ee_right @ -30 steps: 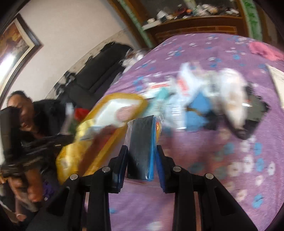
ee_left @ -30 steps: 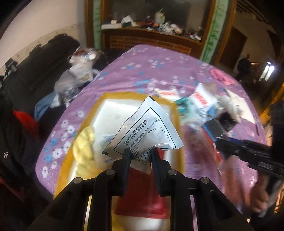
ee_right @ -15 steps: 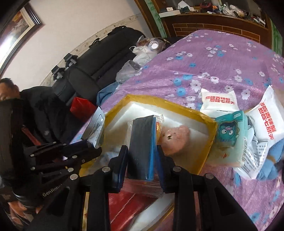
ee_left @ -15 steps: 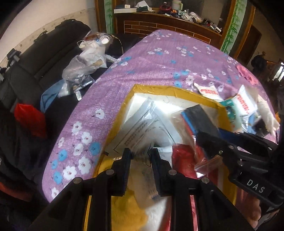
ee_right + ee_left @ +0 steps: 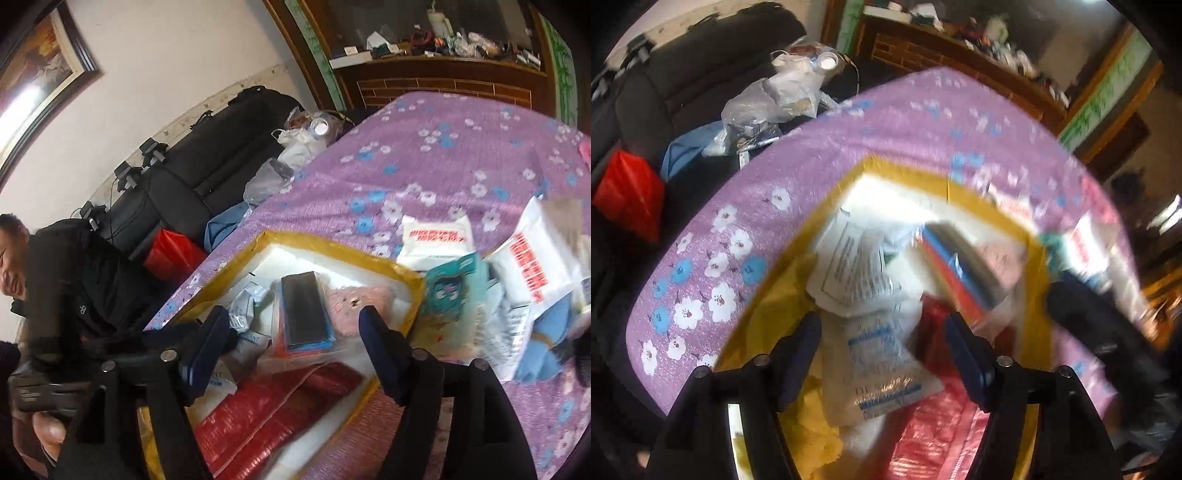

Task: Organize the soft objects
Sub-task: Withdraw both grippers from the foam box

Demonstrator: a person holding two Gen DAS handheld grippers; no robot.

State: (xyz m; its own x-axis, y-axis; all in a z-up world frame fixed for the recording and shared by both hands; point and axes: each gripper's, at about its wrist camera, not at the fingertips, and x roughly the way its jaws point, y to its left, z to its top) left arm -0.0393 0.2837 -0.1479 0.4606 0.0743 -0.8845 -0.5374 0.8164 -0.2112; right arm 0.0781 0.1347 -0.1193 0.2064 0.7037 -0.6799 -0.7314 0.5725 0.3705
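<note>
A yellow-rimmed white foam box [image 5: 901,168] [image 5: 332,245] sits on the purple flowered cloth. In it lie a white printed sachet [image 5: 849,266], a clear blue-printed packet [image 5: 882,365], a black and blue packet in clear wrap [image 5: 964,258] [image 5: 304,312], a red foil bag [image 5: 934,435] [image 5: 280,406], a pink soft item [image 5: 354,306] and a yellow soft item [image 5: 816,435]. My left gripper [image 5: 884,347] is open and empty above the box. My right gripper [image 5: 295,347] is open and empty above the box.
Outside the box to the right lie white red-printed packs [image 5: 436,240] [image 5: 532,269], a teal cartoon pack [image 5: 450,291] and a blue cloth [image 5: 546,332]. A black sofa [image 5: 221,147] with bags stands to the left. A wooden cabinet [image 5: 443,81] is behind.
My left gripper has opened and let go of the white sachet into the box. My right gripper has opened and let go of the black and blue packet, which now lies in the box.
</note>
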